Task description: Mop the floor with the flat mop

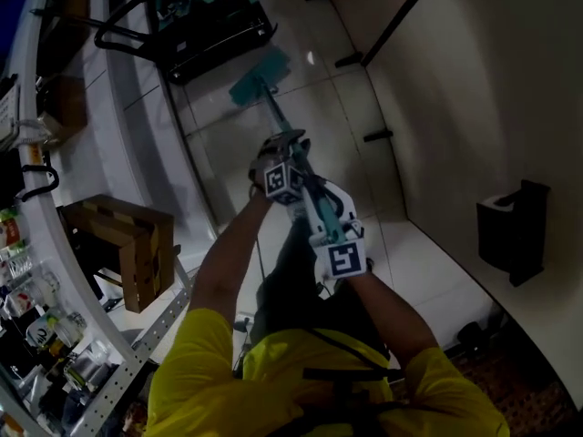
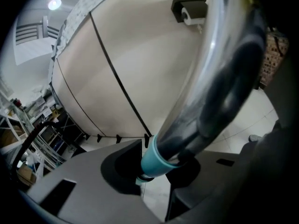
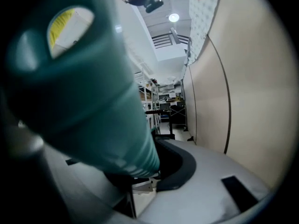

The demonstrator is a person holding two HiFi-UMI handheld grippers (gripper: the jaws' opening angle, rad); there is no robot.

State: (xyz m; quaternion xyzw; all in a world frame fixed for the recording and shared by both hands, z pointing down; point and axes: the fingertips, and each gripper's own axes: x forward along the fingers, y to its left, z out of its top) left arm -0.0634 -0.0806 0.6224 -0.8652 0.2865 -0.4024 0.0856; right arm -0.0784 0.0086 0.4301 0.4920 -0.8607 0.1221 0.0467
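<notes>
Both tools are clamped on the flat mop (image 1: 258, 80) right now. My left tool (image 1: 288, 146) is the one further down the pole. Its jaws are closed in on the shiny metal shaft (image 2: 205, 97), right above a teal collar (image 2: 155, 161), with the pole filling the gap between them. My right tool (image 1: 325, 209) sits higher up, nearer my body, with its jaws pinched onto the fat teal grip (image 3: 93, 92) at the top end. So neither one is gaping and neither is empty.

The mop's teal head (image 1: 264, 69) lies flat on the tiled floor (image 1: 310, 107), near the foot of the curved beige wall (image 1: 474, 80) but not touching it. The pole slants from there back up to the tools. A black frame (image 1: 205, 25) stands just past the head, further out from the wall. A black box (image 1: 512, 228) is mounted on the wall itself. A wooden crate (image 1: 127, 244) sits well apart from the wall, on the far side of my arms from it. Furthest from the wall is a metal shelf rack (image 1: 55, 353) full of small stuff I can't make out. Also my sleeves (image 1: 219, 371) are yellow, if anyone cares
</notes>
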